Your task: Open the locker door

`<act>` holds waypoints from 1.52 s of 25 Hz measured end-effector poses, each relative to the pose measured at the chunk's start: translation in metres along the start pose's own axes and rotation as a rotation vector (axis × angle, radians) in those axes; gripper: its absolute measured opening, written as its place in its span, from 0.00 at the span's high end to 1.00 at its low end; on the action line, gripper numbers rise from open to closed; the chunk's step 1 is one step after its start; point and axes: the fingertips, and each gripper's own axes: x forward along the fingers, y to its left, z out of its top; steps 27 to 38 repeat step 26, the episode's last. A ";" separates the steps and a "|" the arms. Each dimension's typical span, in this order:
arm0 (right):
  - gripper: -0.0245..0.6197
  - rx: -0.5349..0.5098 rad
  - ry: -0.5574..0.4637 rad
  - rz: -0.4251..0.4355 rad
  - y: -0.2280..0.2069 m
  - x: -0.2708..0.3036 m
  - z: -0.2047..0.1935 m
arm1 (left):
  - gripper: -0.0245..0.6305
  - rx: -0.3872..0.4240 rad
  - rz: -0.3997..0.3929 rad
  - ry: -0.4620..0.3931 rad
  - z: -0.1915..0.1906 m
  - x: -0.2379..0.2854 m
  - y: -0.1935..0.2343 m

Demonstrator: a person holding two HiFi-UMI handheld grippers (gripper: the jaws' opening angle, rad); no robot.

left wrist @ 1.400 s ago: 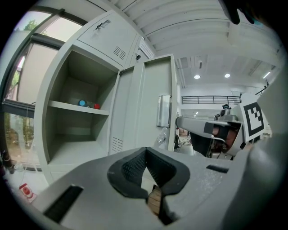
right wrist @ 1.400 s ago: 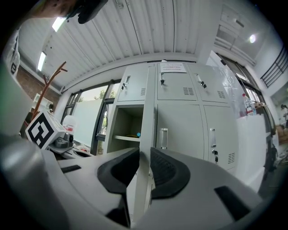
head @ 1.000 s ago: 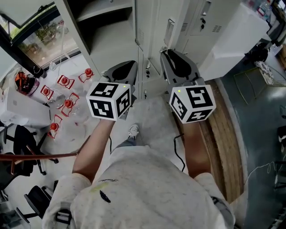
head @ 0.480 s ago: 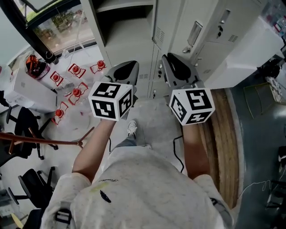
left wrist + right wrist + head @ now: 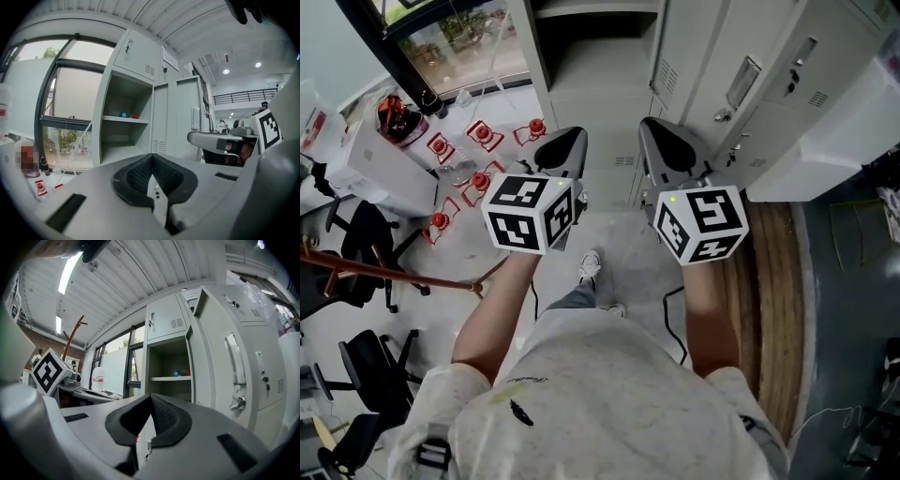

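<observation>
left gripper (image 5: 151, 158): jaws closed, empty | right gripper (image 5: 151, 398): jaws just closing, shut on nothing | locker door (image 5: 220, 338): right of right jaws, out of reach, latch state unclear | shelved compartment (image 5: 168, 359): open, straight ahead | both jaws face the lockers, likely because the person is either approaching them or backing away.

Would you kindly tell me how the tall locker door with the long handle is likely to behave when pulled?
The locker door looks like painted sheet metal, so it probably stays stiff and swings as one panel rather than flexing. Its handle is a smooth, narrow bar, so a grip may well slip along it.
</observation>
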 end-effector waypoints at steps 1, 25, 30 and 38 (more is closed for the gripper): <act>0.96 0.001 0.006 0.007 0.002 0.001 -0.002 | 0.95 -0.001 0.008 -0.002 0.000 -0.001 0.003; 0.96 -0.004 0.034 0.027 0.014 0.007 -0.010 | 0.95 -0.007 0.026 0.001 -0.005 -0.010 0.017; 0.96 -0.005 0.033 0.027 0.014 0.007 -0.010 | 0.95 -0.007 0.025 0.001 -0.006 -0.010 0.017; 0.96 -0.005 0.033 0.027 0.014 0.007 -0.010 | 0.95 -0.007 0.025 0.001 -0.006 -0.010 0.017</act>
